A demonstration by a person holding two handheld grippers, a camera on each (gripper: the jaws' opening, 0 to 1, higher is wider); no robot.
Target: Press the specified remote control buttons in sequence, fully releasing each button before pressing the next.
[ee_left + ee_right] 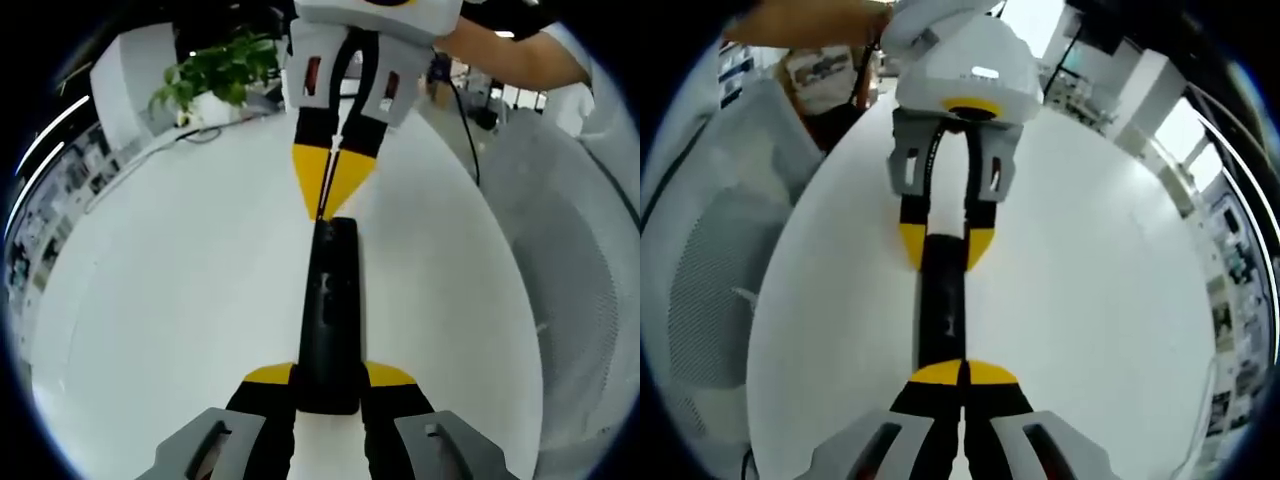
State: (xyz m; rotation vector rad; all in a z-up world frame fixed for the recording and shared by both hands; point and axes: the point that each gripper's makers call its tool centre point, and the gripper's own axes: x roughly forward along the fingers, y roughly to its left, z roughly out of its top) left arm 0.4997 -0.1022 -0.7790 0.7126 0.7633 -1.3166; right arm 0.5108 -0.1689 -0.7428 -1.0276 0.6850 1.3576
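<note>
On table point(150, 300) — left gripper point(328, 385) clamps remote point(328, 310).

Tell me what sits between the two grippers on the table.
The black remote control spans the stretch: the left gripper clamps its near end, and the right gripper, jaws shut, meets its far end. The left gripper view shows it, over the bare white table.

Both tongs point(328, 385) point(962, 378) have yellow-tipped black fingers on grey-white bodies with slotted brackets.
</note>
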